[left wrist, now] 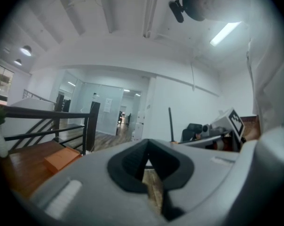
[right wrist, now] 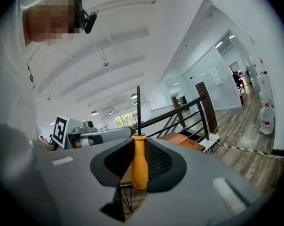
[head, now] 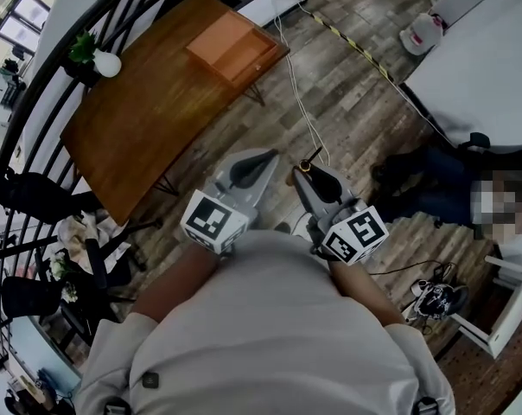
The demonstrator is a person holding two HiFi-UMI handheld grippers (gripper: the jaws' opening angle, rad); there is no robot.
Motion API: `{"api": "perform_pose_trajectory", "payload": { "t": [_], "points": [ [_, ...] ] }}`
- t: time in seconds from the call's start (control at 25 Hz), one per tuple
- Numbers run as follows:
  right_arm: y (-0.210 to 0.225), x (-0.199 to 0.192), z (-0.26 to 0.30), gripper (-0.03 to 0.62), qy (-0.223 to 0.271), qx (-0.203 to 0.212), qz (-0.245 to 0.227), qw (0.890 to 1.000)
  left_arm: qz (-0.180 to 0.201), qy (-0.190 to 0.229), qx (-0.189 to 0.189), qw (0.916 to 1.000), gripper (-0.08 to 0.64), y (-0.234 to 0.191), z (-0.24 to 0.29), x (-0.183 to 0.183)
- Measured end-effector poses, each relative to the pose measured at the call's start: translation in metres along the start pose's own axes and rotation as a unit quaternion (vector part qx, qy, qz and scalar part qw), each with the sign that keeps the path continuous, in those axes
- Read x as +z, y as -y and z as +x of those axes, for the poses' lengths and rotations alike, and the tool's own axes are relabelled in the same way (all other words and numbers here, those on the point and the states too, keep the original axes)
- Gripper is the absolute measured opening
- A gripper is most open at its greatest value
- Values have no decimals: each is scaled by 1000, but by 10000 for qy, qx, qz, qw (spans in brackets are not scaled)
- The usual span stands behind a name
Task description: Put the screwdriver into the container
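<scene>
Right gripper [right wrist: 138, 145] clamps orange-handled screwdriver [right wrist: 139, 166]. Left gripper [left wrist: 147, 147] jaws together, empty. Square black-white marker [head: 214, 218] on gripper cube. Orange container [head: 231, 46] on table [head: 149, 119].

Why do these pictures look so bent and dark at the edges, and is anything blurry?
Head view: the wide lens bends the railing into an arc. Left gripper view: black round border, the near left gripper soft, a ceiling light glaring. Right gripper view: same border; the screwdriver in the right gripper looks fairly sharp.
</scene>
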State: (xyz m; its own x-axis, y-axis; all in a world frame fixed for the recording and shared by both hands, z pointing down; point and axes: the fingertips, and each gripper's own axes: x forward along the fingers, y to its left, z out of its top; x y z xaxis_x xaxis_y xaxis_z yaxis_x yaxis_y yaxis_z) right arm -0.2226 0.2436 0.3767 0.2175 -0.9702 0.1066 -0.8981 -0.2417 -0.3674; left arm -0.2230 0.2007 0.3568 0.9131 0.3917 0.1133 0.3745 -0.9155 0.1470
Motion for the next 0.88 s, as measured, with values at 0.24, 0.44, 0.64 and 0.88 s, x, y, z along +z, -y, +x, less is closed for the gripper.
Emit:
{"api": "perform_pose_trajectory", "payload": {
  "t": [0.24,0.44,0.64,0.88],
  "points": [
    [3,28,67,77,140,-58,-83,9999,108,57,-58,9999,5,-69,-5,28],
    [-1,45,116,77,229,-163,-52,9996,175,99,-116,9997,5,-118,-17,48],
    [-16,45,152,78,169,-115,-190,9996,173,171,-92,9997,4,-153,-30,53],
    [-3,39,174,77,95,-143,-52,9998,63,59,-132,9999,5,-173,-25,41]
  ]
}}
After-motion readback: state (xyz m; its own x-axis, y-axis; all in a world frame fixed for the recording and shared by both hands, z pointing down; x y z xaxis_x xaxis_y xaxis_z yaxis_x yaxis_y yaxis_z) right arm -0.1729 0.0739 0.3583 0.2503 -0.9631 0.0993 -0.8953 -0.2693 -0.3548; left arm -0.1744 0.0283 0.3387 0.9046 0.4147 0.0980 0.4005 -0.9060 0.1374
